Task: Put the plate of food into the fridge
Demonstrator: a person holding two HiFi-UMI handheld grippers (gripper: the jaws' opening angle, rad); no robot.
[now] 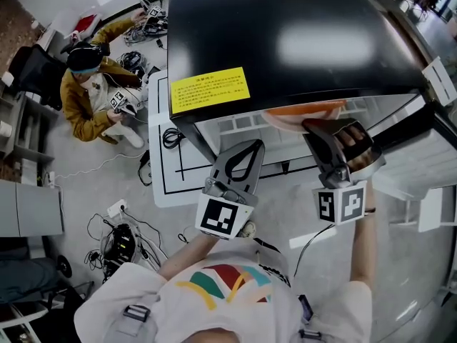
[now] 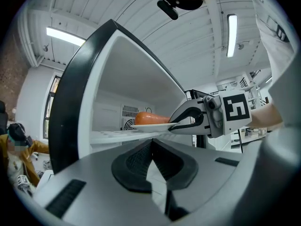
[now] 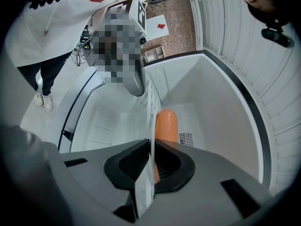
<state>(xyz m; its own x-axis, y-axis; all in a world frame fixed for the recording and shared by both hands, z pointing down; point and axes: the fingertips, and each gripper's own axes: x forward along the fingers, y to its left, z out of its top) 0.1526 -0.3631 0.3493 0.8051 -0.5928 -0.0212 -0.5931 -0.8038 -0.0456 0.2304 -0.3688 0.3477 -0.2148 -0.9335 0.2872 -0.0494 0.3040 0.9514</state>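
Plate held over the shelf of the open fridge

Our right tongs are clamped on the near rim of the plate, already inside and low over the shelf; we cannot tell whether it touches. The orange food lies lengthwise straight ahead of them, deeper in. Our left tongs are closed on nothing, outside the fridge and farther off.

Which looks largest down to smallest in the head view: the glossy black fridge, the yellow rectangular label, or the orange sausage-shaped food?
1. glossy black fridge
2. yellow rectangular label
3. orange sausage-shaped food, mostly hidden by the fridge
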